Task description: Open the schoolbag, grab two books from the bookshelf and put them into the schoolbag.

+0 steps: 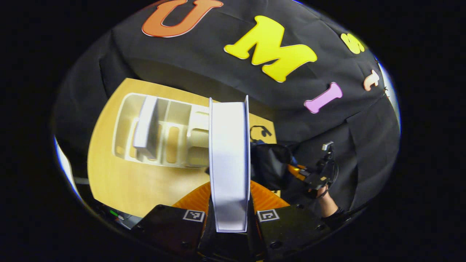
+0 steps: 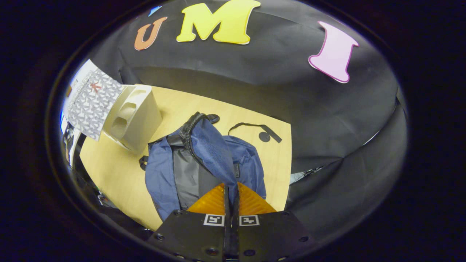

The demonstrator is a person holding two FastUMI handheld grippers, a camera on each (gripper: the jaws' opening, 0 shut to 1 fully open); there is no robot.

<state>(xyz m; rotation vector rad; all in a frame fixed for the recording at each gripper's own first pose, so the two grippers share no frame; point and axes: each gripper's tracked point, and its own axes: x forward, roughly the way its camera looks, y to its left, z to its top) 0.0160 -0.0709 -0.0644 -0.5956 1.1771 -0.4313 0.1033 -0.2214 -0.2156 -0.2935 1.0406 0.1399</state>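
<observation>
In the left gripper view, the left gripper (image 1: 230,214) pinches a white-edged book (image 1: 229,160) between its orange fingers. The book stands on edge up the centre of the frame, its long axis running away from the camera. Behind it, at centre left, the white bookshelf (image 1: 160,134) lies on the wooden table (image 1: 123,182) with one more book (image 1: 145,127) leaning in a slot. To the right of the held book a dark part of the schoolbag (image 1: 269,163) shows, and beyond it the other gripper, held by a hand (image 1: 326,203).

In the right gripper view, the right gripper (image 2: 231,198) has its fingers pressed together on the blue flap of the schoolbag (image 2: 204,160), lifting it so the grey-lined mouth gapes at lower centre (the zip edge curves up toward the frame's middle). The held book's patterned cover (image 2: 91,103) appears at the upper left, just in front of the bookshelf (image 2: 134,116).

So the opening lies to the right of the book as the left gripper sees it, and the left gripper is the one to carry it there. Judging by this, the book would need to swing across and tip edge-first into the gap beneath the lifted flap.
</observation>
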